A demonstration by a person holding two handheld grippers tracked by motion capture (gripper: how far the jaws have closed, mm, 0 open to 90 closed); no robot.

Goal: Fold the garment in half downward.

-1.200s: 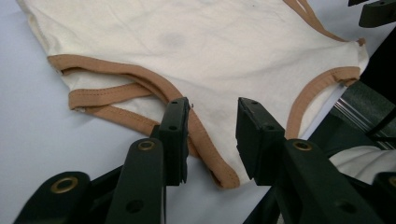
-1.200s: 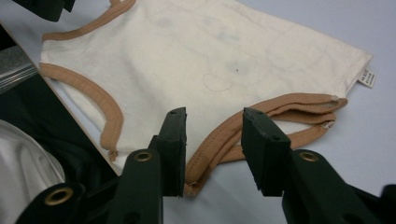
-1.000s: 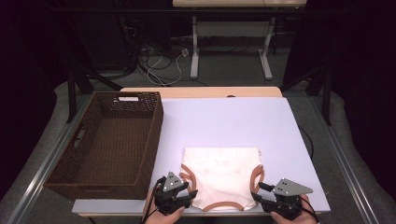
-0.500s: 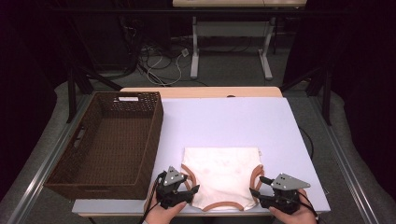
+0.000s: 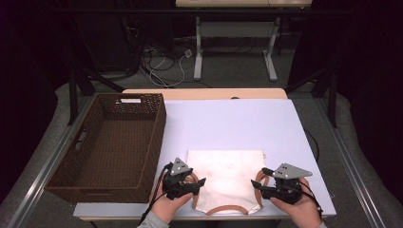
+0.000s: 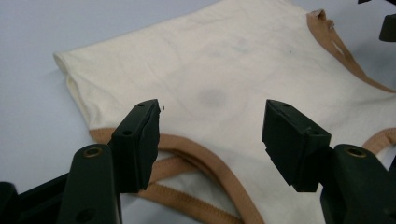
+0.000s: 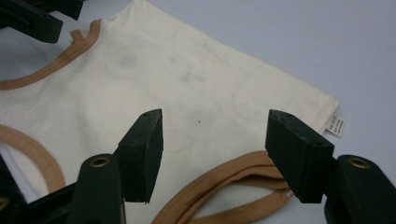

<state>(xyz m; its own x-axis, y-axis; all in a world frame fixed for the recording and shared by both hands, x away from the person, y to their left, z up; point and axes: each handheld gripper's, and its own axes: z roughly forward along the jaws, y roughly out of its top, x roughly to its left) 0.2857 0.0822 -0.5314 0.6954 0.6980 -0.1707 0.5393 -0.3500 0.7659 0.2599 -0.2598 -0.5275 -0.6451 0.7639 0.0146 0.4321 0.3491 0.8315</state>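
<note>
A cream sleeveless garment (image 5: 227, 175) with tan trim lies flat near the table's front edge. My left gripper (image 5: 198, 183) hovers open over its left side. In the left gripper view the garment (image 6: 224, 70) spreads ahead, and the jaws of that gripper (image 6: 212, 116) stand wide apart above a tan trimmed armhole (image 6: 196, 154). My right gripper (image 5: 258, 184) is open at the garment's right side. In the right gripper view this gripper (image 7: 215, 126) frames the cream cloth (image 7: 163, 79) and a tan trim loop (image 7: 224, 186). Nothing is held.
A dark brown wicker basket (image 5: 159, 137) stands empty on the left of the pale table (image 5: 228, 123). A small white label (image 7: 335, 125) sticks out at the garment's hem corner. Beyond the table are desk legs and cables on the floor.
Both grippers have moved a little forward and inward, from the table's front edge onto the garment's two sides. The garment itself lies as before.
</note>
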